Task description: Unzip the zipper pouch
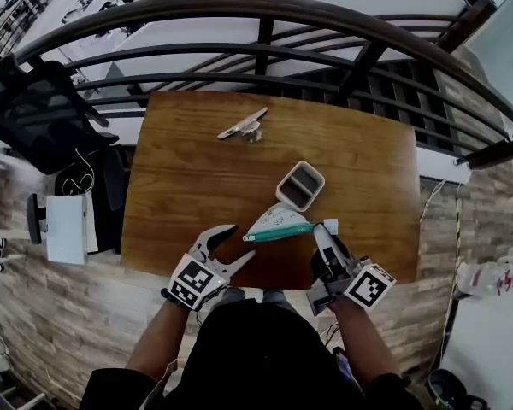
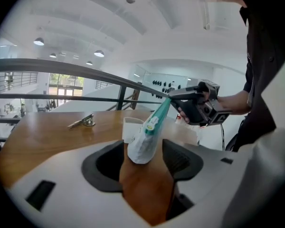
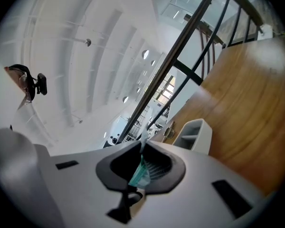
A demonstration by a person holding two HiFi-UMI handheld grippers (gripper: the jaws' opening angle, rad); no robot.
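The zipper pouch (image 1: 278, 223) is white with a teal zipper strip and is lifted at one end above the table's near edge. My right gripper (image 1: 319, 231) is shut on the zipper end of the teal strip (image 3: 140, 173). In the left gripper view the pouch (image 2: 146, 139) hangs slanted from the right gripper (image 2: 198, 107), its lower corner between my left jaws. My left gripper (image 1: 242, 241) is open, and its pads (image 2: 176, 159) stand apart from the pouch on both sides.
A white two-compartment holder (image 1: 300, 185) stands just behind the pouch. A metal clip (image 1: 243, 127) lies at the far side of the wooden table (image 1: 188, 178). A dark railing (image 1: 265, 41) runs behind the table. A black chair (image 1: 34, 109) is at the left.
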